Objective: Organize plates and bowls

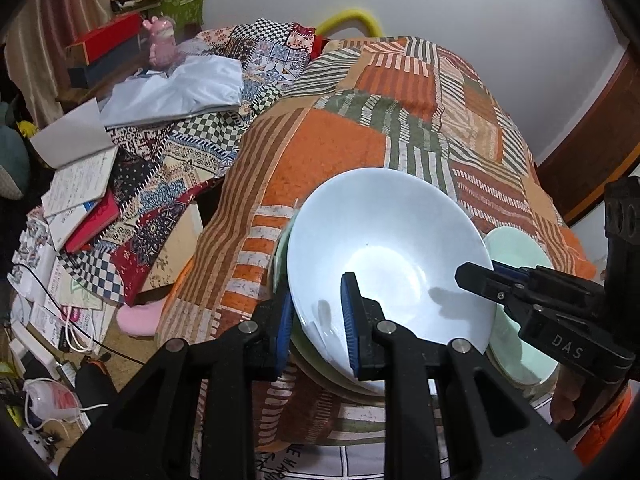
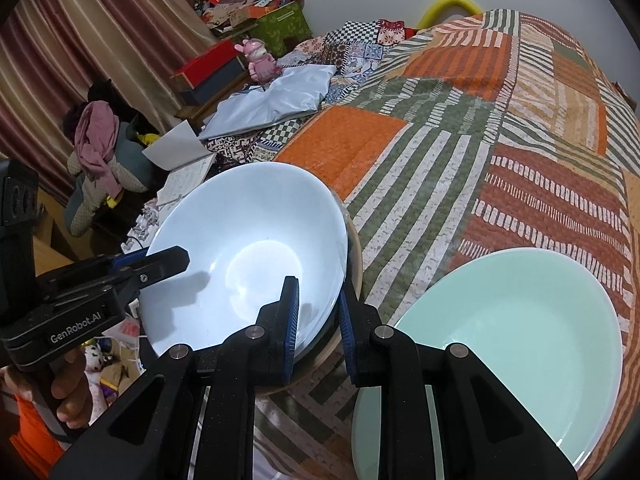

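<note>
A white bowl (image 1: 384,240) (image 2: 248,220) sits tilted atop a stack of dishes (image 1: 316,364) whose tan rim (image 2: 356,264) shows under it, on a patchwork bedspread (image 1: 340,140). My left gripper (image 1: 316,292) is shut on the bowl's near left rim, one blue pad inside and one outside. Coming in from the right, my right gripper (image 1: 480,272) (image 2: 318,292) is shut on the opposite rim. In the right wrist view my left gripper (image 2: 168,258) reaches in from the left. A mint green plate (image 1: 520,344) (image 2: 520,320) lies flat beside the stack.
Books and papers (image 1: 80,184) lie heaped left of the bed, with cables on the floor (image 1: 60,360). Farther back are a pink figurine (image 1: 160,42) and red and green boxes (image 2: 280,24). A hand (image 2: 68,392) holds the left gripper. The bedspread (image 2: 480,160) stretches away behind the dishes.
</note>
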`<act>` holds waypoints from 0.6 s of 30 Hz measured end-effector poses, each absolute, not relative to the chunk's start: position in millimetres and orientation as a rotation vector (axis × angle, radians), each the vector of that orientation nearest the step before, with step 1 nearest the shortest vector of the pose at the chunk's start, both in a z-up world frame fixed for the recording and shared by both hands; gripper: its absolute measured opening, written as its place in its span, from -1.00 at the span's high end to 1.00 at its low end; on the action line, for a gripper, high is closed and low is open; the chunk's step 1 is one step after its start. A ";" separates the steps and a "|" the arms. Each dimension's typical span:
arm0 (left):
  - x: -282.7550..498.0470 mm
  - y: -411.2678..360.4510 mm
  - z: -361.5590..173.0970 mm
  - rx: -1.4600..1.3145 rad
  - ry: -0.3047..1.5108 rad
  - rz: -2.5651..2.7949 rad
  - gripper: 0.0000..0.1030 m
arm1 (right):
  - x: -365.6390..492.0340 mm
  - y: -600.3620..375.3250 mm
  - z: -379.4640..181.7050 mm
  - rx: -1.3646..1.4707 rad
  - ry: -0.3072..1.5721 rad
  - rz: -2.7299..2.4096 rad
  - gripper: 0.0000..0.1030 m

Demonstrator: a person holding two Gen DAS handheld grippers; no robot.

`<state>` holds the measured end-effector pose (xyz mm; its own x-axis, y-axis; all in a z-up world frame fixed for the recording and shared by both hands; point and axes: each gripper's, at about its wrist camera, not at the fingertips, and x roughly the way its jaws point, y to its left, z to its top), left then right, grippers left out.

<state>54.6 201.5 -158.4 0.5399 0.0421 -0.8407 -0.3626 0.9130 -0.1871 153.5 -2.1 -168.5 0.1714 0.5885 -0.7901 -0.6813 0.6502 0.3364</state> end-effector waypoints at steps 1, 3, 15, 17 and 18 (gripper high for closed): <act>54.4 200.9 -158.0 -0.354 0.977 0.249 0.58 | 153.3 -2.3 -168.3 -0.102 1.069 0.906 0.63; 52.7 200.1 -156.7 -0.345 0.976 0.250 0.58 | 153.3 -2.5 -168.1 -0.101 1.071 0.910 0.63; 34.6 213.7 -145.2 -0.333 0.922 0.301 0.28 | 151.0 -10.1 -154.3 -0.137 0.988 0.871 0.45; 33.3 215.6 -151.5 -0.356 0.933 0.291 0.21 | 152.7 -10.2 -158.0 -0.137 0.997 0.865 0.36; 33.4 216.3 -155.9 -0.369 0.942 0.283 0.21 | 153.1 -10.1 -160.1 -0.140 1.001 0.861 0.34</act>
